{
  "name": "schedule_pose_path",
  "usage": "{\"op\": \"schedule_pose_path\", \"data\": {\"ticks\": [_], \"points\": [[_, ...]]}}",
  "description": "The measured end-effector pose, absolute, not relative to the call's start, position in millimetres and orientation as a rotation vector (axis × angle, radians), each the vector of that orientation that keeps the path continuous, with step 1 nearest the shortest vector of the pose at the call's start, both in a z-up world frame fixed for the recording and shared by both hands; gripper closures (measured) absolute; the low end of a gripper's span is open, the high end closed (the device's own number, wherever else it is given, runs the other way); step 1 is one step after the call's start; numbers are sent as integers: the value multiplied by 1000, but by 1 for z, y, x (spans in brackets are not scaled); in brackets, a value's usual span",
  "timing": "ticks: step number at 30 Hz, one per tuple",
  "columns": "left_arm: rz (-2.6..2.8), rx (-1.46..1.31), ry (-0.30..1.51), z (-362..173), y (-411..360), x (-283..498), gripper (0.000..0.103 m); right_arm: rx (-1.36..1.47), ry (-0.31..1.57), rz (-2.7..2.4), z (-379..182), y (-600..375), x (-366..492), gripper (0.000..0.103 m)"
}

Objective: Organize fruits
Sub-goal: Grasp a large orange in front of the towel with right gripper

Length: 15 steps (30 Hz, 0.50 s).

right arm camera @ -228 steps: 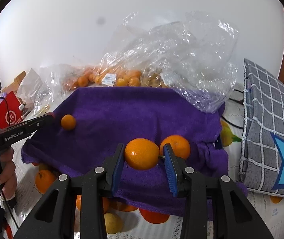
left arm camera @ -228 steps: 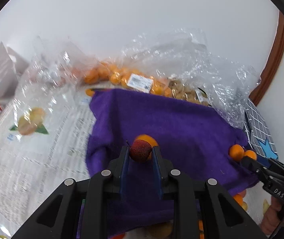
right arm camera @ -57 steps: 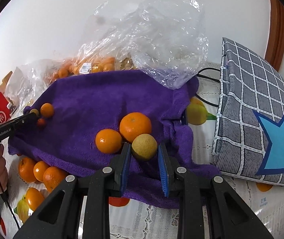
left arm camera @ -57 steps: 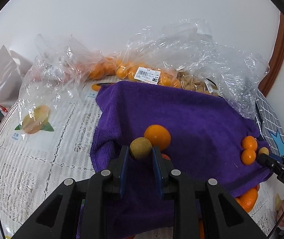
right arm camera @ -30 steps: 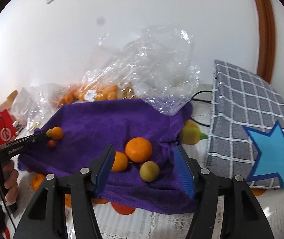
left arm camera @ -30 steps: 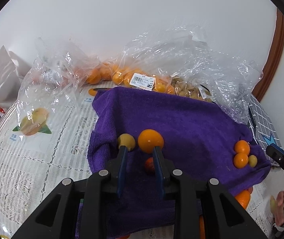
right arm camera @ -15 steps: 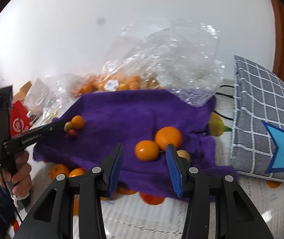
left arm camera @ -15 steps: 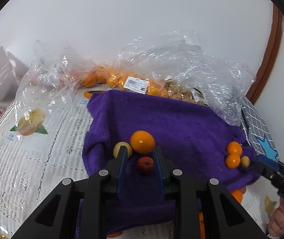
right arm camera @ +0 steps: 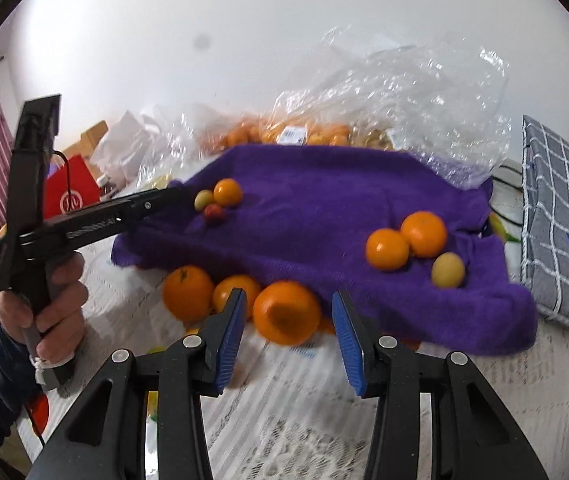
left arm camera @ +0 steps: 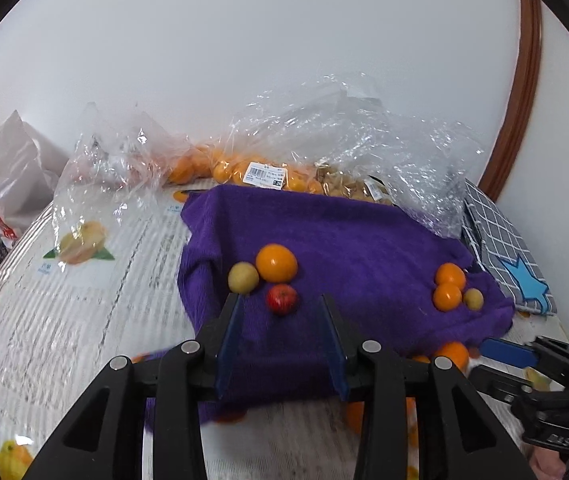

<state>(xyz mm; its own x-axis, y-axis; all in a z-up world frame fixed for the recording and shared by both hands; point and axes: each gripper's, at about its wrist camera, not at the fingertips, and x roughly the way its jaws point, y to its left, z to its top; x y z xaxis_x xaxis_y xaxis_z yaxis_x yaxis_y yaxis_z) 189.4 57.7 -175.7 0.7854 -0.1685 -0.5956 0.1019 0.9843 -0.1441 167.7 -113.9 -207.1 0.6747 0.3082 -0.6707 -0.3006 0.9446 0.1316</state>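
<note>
The left hand-held gripper, its jaws just having been opening, is standing apart around a red fruit lying on the purple towel. The right hand-held gripper is hovering apart around an orange at the towel's edge, not pressing it.

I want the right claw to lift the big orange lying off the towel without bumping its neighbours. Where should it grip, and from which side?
Grip the big orange across its widest middle, coming from the near side, where the open right claw already straddles it. It is round, so a centred pinch probably stops it rolling. Another orange sits close on its left, and the purple towel edge lies behind.
</note>
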Motion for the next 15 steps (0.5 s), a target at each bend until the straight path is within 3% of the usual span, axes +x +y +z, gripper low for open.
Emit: {"op": "schedule_pose_path", "data": {"ticks": [15], "points": [[-198, -144, 715, -182, 60, 163, 64, 0, 907, 327, -232, -102, 192, 62]]}}
